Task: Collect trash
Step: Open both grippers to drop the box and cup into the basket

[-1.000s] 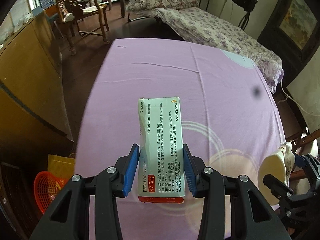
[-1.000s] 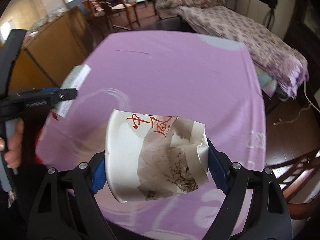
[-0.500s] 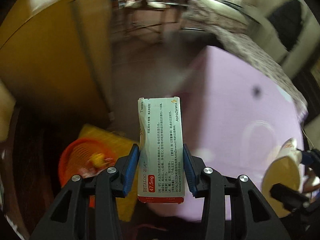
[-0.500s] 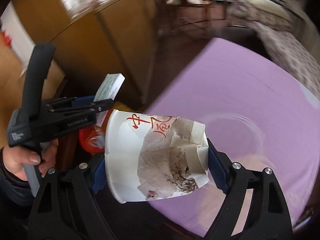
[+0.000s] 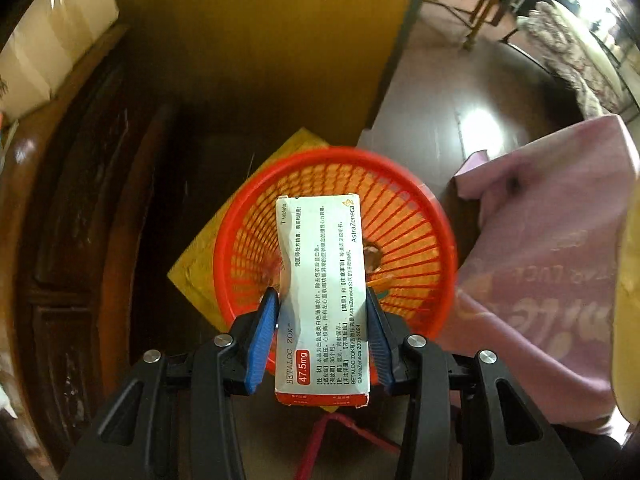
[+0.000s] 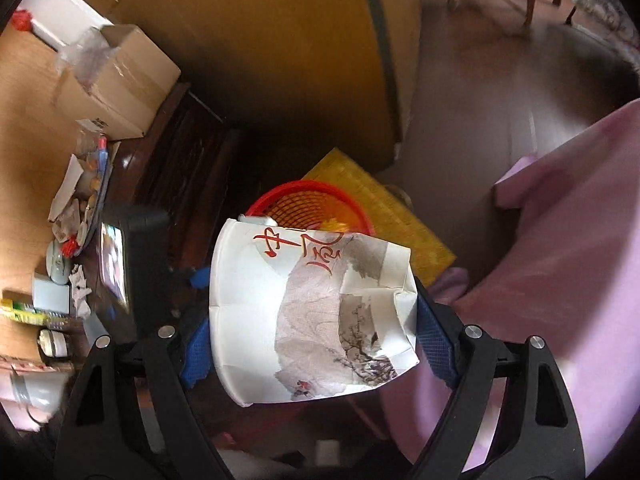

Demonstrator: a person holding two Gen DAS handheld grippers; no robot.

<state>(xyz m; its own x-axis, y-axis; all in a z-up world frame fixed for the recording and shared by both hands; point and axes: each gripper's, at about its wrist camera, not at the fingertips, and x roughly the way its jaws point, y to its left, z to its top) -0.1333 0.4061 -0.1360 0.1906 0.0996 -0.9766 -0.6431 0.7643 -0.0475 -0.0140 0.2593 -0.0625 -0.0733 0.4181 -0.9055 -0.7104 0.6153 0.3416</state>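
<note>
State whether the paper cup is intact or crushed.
Crushed: the cup shows folded, dented walls on one side where the right gripper clamps it.

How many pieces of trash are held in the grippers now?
2. A white cardboard medicine box in the left gripper, above the red plastic basket; a crumpled white paper cup in the right gripper.

one medicine box (image 5: 322, 292), one paper cup (image 6: 308, 312), one basket (image 5: 416, 184)
</note>
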